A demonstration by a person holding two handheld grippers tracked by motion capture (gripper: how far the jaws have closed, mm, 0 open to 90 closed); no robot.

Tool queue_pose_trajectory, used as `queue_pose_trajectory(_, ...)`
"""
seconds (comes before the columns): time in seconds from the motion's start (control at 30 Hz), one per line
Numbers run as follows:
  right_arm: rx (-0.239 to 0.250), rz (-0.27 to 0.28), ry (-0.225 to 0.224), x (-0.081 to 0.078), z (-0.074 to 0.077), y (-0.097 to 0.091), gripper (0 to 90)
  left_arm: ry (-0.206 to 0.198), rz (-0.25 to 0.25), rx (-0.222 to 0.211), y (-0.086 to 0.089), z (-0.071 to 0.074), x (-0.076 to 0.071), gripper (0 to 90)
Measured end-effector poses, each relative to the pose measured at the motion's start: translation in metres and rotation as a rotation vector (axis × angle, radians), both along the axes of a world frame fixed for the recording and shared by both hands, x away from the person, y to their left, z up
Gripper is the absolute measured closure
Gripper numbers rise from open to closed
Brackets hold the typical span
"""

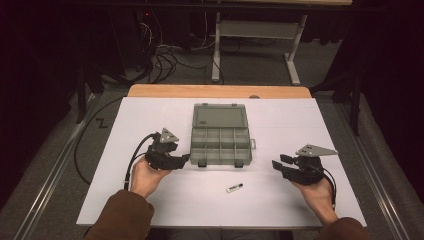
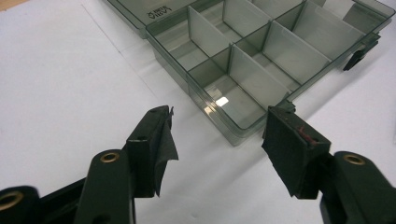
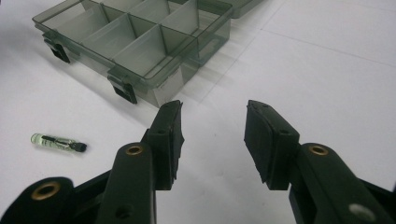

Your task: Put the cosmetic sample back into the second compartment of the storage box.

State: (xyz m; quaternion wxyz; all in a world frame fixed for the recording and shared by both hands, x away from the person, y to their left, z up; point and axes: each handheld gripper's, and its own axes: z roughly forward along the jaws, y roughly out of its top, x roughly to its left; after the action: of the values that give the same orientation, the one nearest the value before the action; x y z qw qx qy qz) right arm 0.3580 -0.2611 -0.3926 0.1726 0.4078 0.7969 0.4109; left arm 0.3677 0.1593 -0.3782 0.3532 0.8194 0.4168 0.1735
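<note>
A smoky grey compartment box [image 1: 220, 145] lies open in the middle of the white table, its lid folded back. Its dividers and front latches appear in the left gripper view [image 2: 261, 56] and the right gripper view [image 3: 140, 37]. A small clear vial with a black cap [image 1: 234, 187] lies in front of the box, also at the left of the right gripper view [image 3: 58, 142]. My left gripper [image 1: 184, 159] hovers open at the box's near left corner, nothing between its jaws [image 2: 217, 140]. My right gripper [image 1: 278, 163] is open and empty to the right of the box [image 3: 212, 135].
The white table sheet [image 1: 310, 125] has bare room on both sides of the box. A wooden edge [image 1: 220, 91] runs along the far side. Beyond it stand a desk frame [image 1: 260, 35] and floor cables [image 1: 160, 55]. Each gripper trails a black cable [image 1: 134, 160].
</note>
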Motion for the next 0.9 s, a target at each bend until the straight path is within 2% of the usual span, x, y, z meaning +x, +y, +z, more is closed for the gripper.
queue_pose_trajectory(0.2,0.026,-0.01,-0.026,-0.01,-0.003,-0.006,54.8,-0.007,-0.007,0.01,0.001,-0.002,-0.006,41.4)
queue_pose_trajectory(0.27,0.026,-0.013,-0.034,-0.012,-0.005,-0.008,52.7,-0.009,-0.002,0.026,0.001,-0.005,-0.008,41.3)
queue_pose_trajectory(0.5,0.036,-0.024,-0.044,-0.02,-0.014,-0.014,52.1,0.012,-0.009,0.02,0.0,-0.011,-0.014,41.5)
queue_pose_trajectory(0.57,0.044,-0.026,-0.05,-0.023,-0.017,-0.017,51.2,0.016,-0.015,0.036,-0.002,-0.013,-0.016,41.5)
queue_pose_trajectory(0.67,0.06,-0.027,-0.086,-0.029,-0.019,-0.021,48.7,0.029,-0.023,0.05,-0.005,-0.015,-0.018,41.9)
queue_pose_trajectory(0.83,0.061,-0.039,-0.1,-0.032,-0.022,-0.025,47.9,0.048,-0.04,0.066,-0.009,-0.017,-0.018,42.2)
queue_pose_trajectory(0.9,0.067,-0.041,-0.11,-0.034,-0.025,-0.027,47.6,0.058,-0.046,0.089,-0.011,-0.018,-0.017,42.2)
